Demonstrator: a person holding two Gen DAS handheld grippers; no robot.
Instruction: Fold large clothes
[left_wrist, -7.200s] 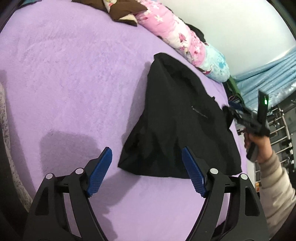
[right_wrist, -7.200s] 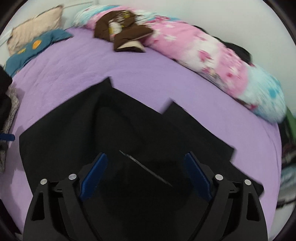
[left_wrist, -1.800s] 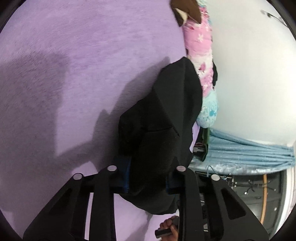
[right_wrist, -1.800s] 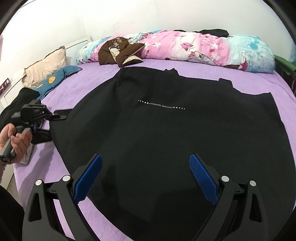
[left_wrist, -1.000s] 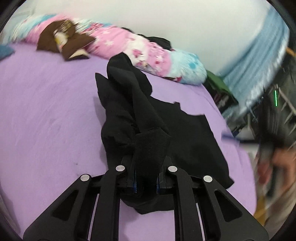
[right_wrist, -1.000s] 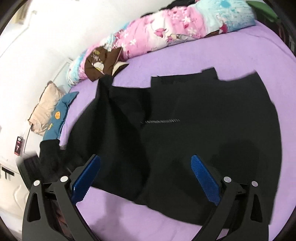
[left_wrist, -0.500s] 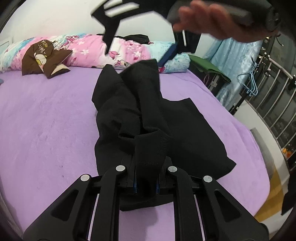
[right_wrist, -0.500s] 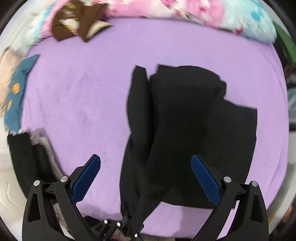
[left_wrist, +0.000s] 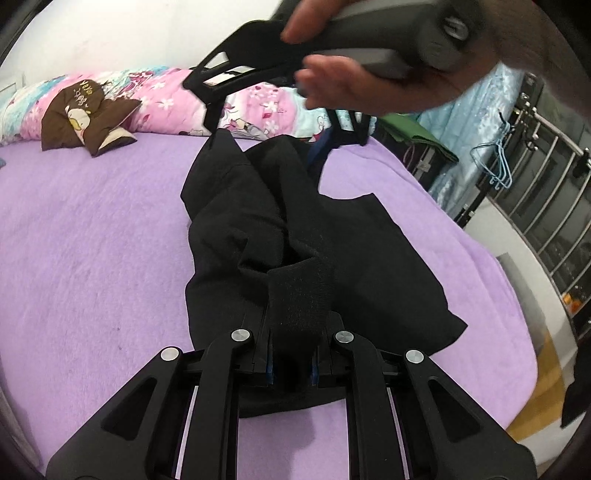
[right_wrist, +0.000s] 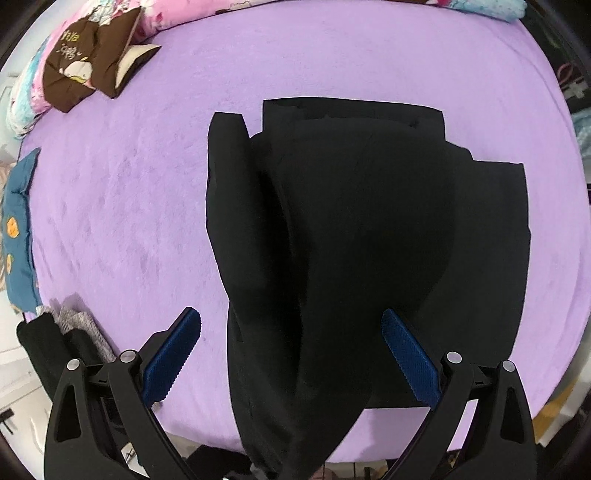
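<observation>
A large black garment (left_wrist: 295, 229) lies bunched lengthwise on the purple bed (left_wrist: 92, 258). My left gripper (left_wrist: 291, 365) is shut on a fold of its near end, and the cloth rises from the bed into the jaws. In the left wrist view a hand holds my right gripper (left_wrist: 266, 136) above the garment's far end. In the right wrist view the right gripper (right_wrist: 291, 354) points straight down with its blue pads (right_wrist: 410, 358) wide apart. They hang over the black garment (right_wrist: 351, 221) without pressing on it.
A pink floral quilt (left_wrist: 166, 103) and a brown garment (left_wrist: 85, 118) lie along the bed's far side. A blue pillow (right_wrist: 18, 229) and a pile of dark and grey clothes (right_wrist: 62, 339) sit at one edge. A metal railing (left_wrist: 546, 192) and a blue curtain stand beyond the bed.
The right gripper has swung from looking across the bed to pointing down over the garment and has moved nearer the left camera. The left gripper has kept its grip on the cloth.
</observation>
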